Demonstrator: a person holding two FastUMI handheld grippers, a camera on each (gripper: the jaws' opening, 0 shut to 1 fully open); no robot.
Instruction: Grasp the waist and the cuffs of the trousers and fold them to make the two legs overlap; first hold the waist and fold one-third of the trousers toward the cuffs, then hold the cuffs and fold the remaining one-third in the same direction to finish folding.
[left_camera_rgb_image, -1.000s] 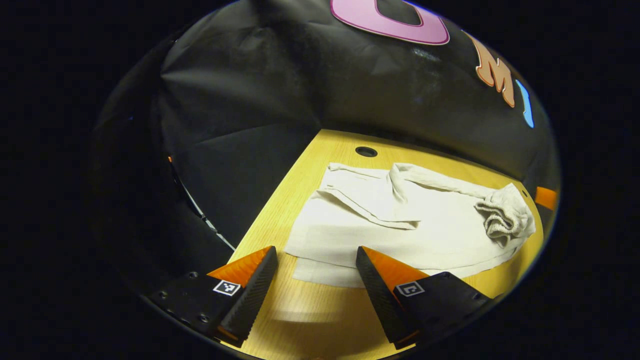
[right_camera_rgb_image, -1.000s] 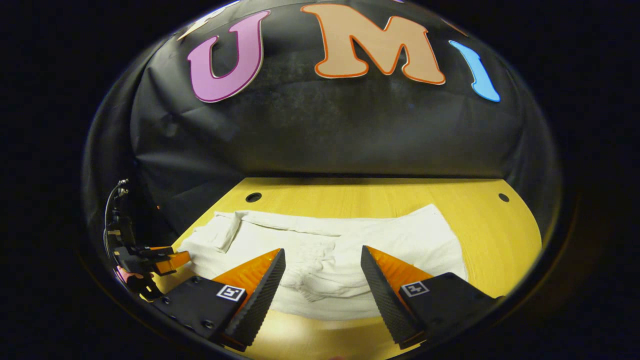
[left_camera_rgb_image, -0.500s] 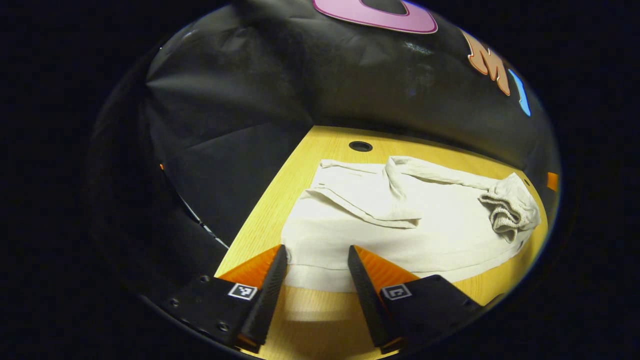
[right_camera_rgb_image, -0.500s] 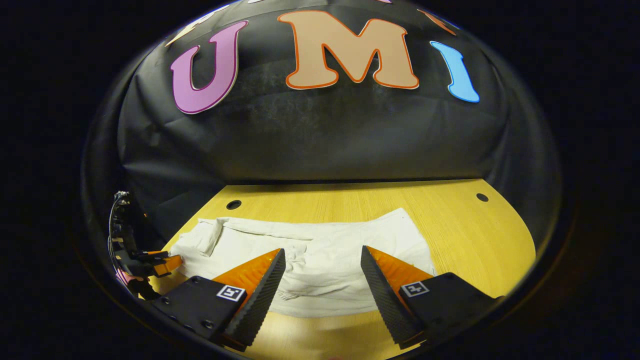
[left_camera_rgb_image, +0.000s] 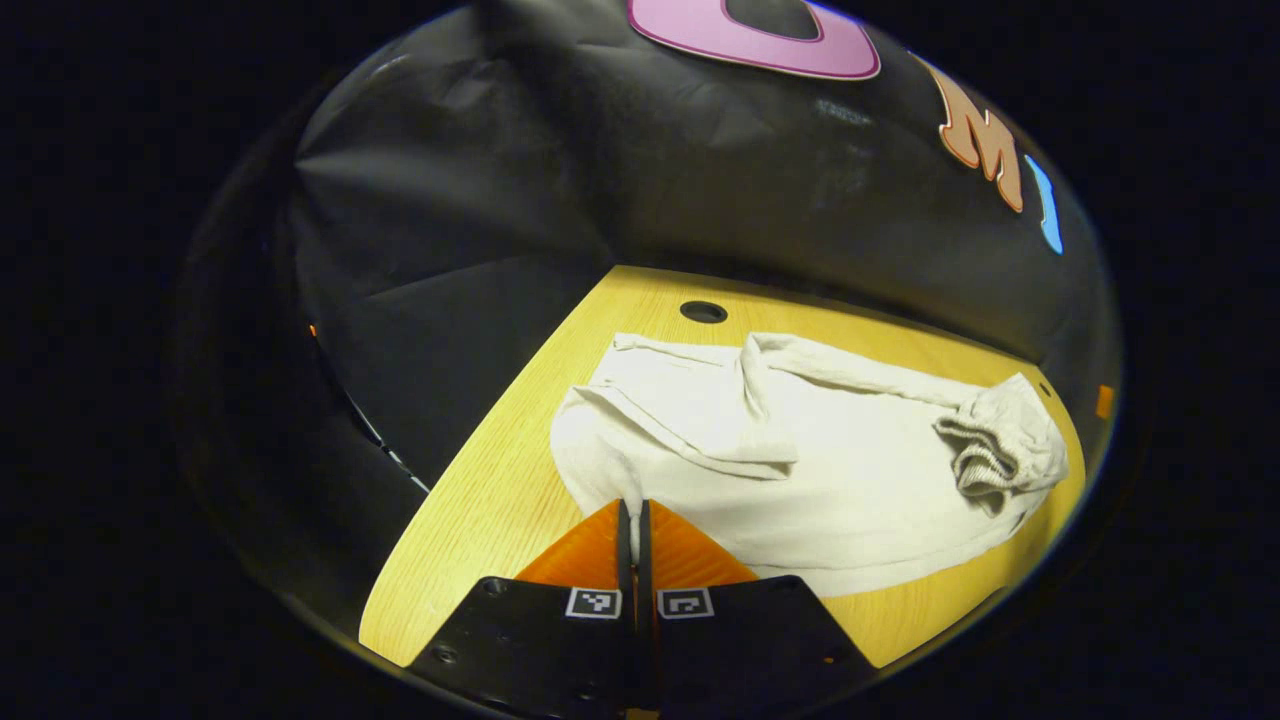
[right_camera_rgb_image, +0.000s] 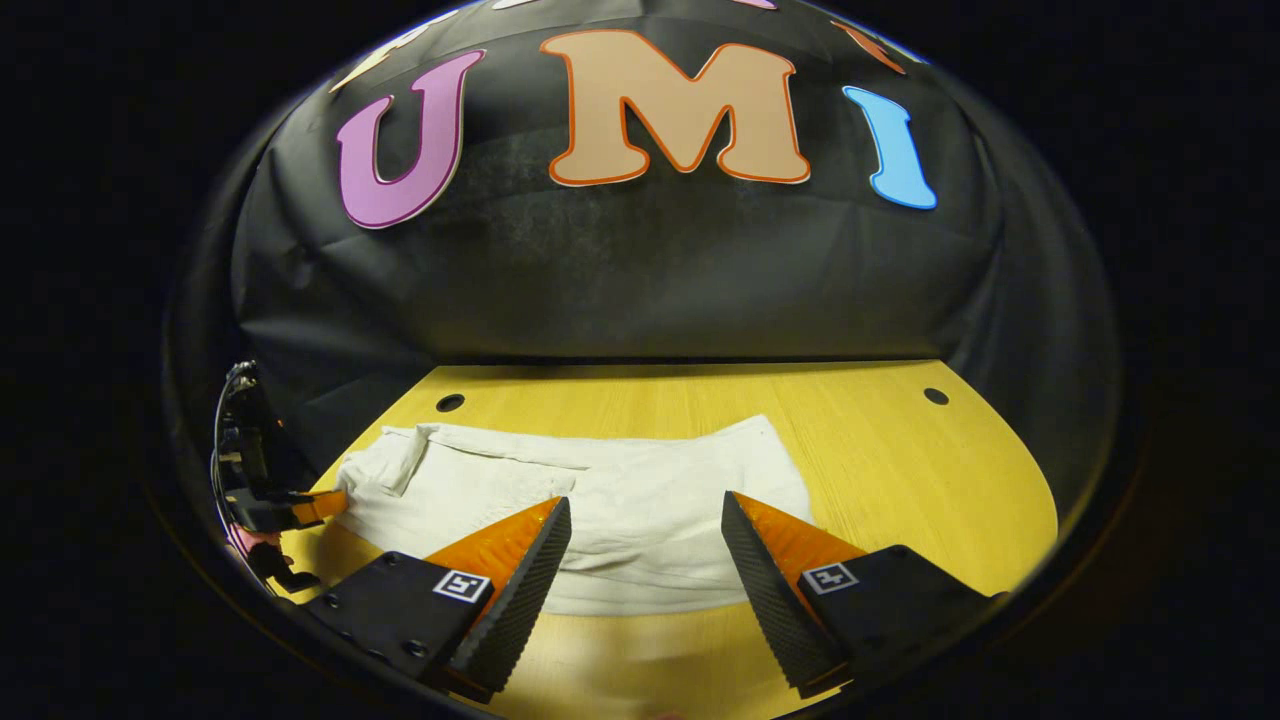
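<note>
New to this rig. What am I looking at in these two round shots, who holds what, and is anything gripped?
No robot arm here: a person holds a two-finger gripper in each hand, and a fisheye camera rides on each, looking forward along its fingers.

In the left gripper view, the left gripper sits at the bottom, its fingers closed together on a pinched edge of the pale trousers, which lie rumpled on the wooden table.

In the right gripper view, the right gripper has its fingers spread apart over the near edge of the trousers, gripping nothing. At that view's far left you can also see the left gripper from outside, at the trousers' end.
</note>
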